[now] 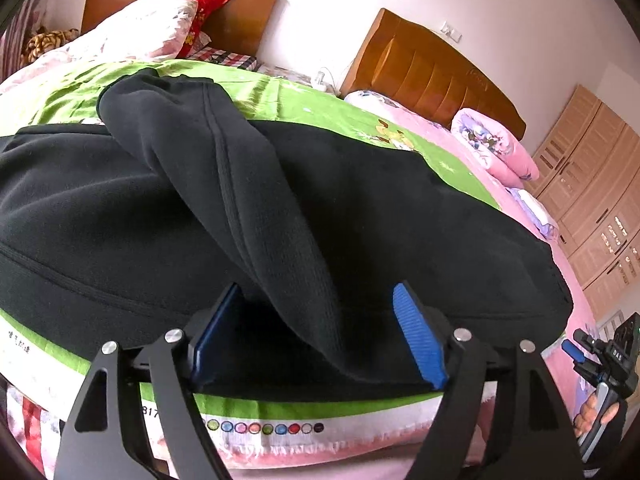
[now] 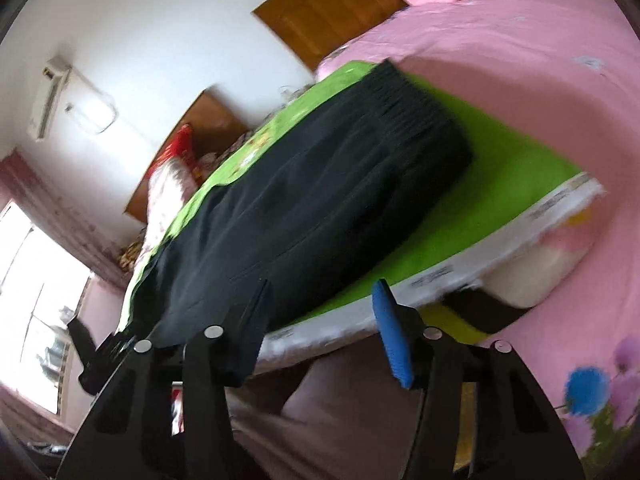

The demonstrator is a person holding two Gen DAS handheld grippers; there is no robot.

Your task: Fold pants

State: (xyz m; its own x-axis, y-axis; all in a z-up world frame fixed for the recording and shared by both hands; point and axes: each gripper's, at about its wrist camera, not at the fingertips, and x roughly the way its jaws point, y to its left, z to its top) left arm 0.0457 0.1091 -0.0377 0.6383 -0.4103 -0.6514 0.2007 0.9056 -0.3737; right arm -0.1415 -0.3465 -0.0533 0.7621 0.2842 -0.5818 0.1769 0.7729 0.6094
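Black pants (image 1: 360, 208) lie spread across a green sheet (image 1: 328, 112) on the bed. One leg (image 1: 224, 168) is folded over the rest and runs down between the fingers of my left gripper (image 1: 316, 312), which is open around it at the near edge. In the right wrist view the pants (image 2: 320, 184) stretch away to the elastic waistband (image 2: 412, 112). My right gripper (image 2: 320, 312) is open, near the green sheet's (image 2: 500, 164) edge; its left finger is hidden behind the pants' cloth. The view is blurred.
A pink bedspread (image 2: 520, 60) lies under the green sheet. Wooden headboards (image 1: 432, 68) and pillows (image 1: 140, 28) are at the far side. Folded pink quilts (image 1: 496, 144) sit on the right. A wardrobe (image 1: 592, 200) stands at far right. The other hand-held gripper (image 1: 600, 364) shows at lower right.
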